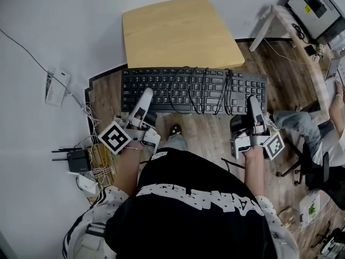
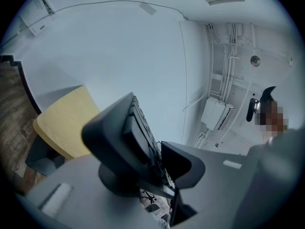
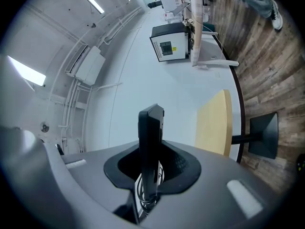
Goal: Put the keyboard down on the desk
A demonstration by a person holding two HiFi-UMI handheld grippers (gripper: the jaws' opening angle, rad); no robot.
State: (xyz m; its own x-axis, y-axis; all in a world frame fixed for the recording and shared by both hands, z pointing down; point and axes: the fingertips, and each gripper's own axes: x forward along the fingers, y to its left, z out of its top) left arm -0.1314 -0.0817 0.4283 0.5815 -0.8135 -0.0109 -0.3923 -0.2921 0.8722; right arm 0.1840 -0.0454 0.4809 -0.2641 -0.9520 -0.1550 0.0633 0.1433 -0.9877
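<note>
A black keyboard [image 1: 194,89] with its cable wound round its middle and right part hangs in the air, just in front of the small light-wood desk [image 1: 178,31]. My left gripper [image 1: 146,97] is shut on the keyboard's near edge toward its left end; my right gripper [image 1: 253,103] is shut on that edge near the right end. In the left gripper view the keyboard [image 2: 138,132] runs edge-on between the jaws, with the desk [image 2: 64,123] at lower left. In the right gripper view the keyboard [image 3: 151,142] stands edge-on, and the desk [image 3: 217,123] lies to the right.
The desk stands against a white wall on wood flooring [image 1: 215,134]. A router [image 1: 78,159] and tangled cables [image 1: 99,163] lie on the floor at my left. Another person [image 1: 318,136] sits at the right, near a white table leg [image 1: 264,28] and a white box [image 1: 315,1].
</note>
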